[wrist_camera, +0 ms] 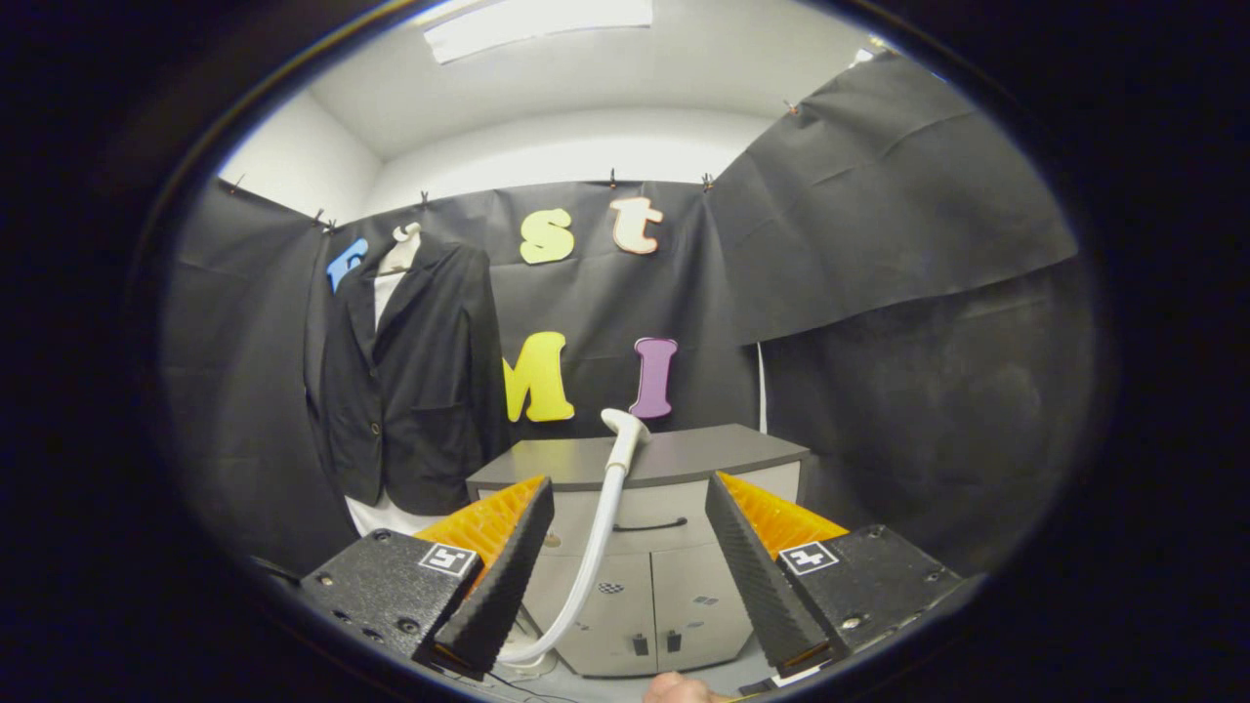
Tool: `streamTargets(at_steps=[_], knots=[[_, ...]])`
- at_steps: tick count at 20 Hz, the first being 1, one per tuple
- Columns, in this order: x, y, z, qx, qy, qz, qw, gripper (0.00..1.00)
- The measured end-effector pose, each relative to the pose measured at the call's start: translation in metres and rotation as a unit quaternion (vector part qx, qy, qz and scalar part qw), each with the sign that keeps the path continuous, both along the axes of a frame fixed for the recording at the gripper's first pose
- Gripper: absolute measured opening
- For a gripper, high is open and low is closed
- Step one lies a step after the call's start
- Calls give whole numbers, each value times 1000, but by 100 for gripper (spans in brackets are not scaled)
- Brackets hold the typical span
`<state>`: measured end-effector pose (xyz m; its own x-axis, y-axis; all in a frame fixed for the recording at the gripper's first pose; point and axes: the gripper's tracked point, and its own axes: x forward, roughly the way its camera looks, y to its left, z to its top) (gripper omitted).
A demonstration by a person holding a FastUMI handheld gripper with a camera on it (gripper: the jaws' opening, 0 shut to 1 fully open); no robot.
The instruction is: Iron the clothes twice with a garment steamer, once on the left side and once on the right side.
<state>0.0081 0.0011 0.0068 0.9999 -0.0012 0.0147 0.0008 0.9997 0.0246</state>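
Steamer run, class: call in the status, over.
Gripper open, holding nothing. Steamer head on cabinet, beyond the fingers. Jacket hanging beside it. Hose between fingers.

There's a low cabinet (645, 532) with a dark grey top against the black cloth wall (898, 225), pale front, one drawer with a dark curved handle (649, 526) and two doors underneath. White ceiling up above with a bright light panel (537, 24). A thin white cord (761, 386) runs down behind it.
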Motion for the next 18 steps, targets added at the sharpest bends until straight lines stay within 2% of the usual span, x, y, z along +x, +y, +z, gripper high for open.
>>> streamTargets(at_steps=[9,12,18], knots=[[6,5,6,1,-2,-11,1000,97],[8,15,-2,2,20,-5,1000,97],[23,27,21,-1,36,-30,999,97]])
